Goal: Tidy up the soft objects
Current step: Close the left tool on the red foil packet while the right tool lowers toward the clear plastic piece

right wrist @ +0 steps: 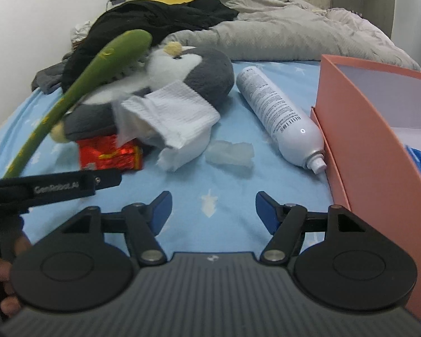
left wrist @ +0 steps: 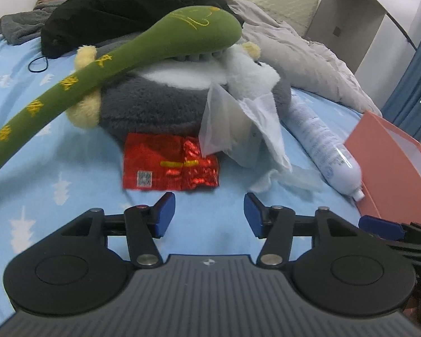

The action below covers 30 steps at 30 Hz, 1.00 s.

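Both grippers, left [left wrist: 209, 213] & right [right wrist: 213, 212], are being held spread, nothing gripped, above the blue sheet [left wrist: 70, 151]. Red foil packet [left wrist: 171, 165] is lying just in front of penguin plush [left wrist: 160, 98]; white tissue [right wrist: 176, 112] is being draped on it, green plush stick [left wrist: 98, 64] across it. Spray bottle [right wrist: 278, 115] is lying to its right, touching the pink box [right wrist: 359, 129].

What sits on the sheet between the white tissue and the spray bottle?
A small crumpled clear plastic wrapper lies between the white tissue and the spray bottle, touching neither, clearest in the right wrist view.
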Tool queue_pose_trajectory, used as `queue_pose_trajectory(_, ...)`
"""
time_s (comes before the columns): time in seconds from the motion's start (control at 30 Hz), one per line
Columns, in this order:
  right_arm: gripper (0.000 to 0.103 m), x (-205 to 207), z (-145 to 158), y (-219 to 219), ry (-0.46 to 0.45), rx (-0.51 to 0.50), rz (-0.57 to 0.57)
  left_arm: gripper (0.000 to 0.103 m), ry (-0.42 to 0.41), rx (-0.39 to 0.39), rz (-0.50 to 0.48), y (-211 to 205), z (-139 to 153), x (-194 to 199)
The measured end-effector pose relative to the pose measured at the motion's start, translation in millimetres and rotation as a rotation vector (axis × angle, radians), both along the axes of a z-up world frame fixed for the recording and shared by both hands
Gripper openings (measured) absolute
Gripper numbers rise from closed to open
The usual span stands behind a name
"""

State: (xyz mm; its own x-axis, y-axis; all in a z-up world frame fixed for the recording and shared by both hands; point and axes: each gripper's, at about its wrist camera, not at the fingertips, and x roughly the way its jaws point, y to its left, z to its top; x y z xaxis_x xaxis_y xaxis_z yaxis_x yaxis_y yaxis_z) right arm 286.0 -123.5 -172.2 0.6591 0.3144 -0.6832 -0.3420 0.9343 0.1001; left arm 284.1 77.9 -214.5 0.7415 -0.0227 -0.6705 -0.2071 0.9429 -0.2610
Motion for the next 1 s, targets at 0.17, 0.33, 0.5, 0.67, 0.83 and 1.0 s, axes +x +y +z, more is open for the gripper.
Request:
queue_pose_trajectory(0.17, 0.068, 35, -17, 7, 0.008, 0.006, -0.024, 0.06, -0.004, 0.051, 0.002, -3, -12, 26)
queue_pose_trajectory(0.33, 0.068, 58, -27, 16, -0.011, 0.009, -0.022, 0.06, -0.024, 0.122, 0.017, -11, -20, 45)
queue_pose_trajectory(0.5, 0.07, 76, -37, 24, -0.028, -0.005, -0.038, 0.06, -0.039, 0.185, 0.042, -23, -22, 55)
queue_pose_trajectory(0.67, 0.07, 88, -46, 25, -0.036, -0.022, -0.052, 0.049, -0.027, 0.252, 0.065, -29, -28, 60)
queue_pose_trajectory(0.83, 0.07, 91, -52, 29, -0.052, -0.045, -0.044, 0.043, -0.028, 0.242, 0.066, -24, -28, 59)
queue_pose_trajectory(1.0, 0.058, 90, -47, 28, -0.053, -0.046, -0.046, 0.041, -0.026, 0.21, 0.062, -19, -23, 50)
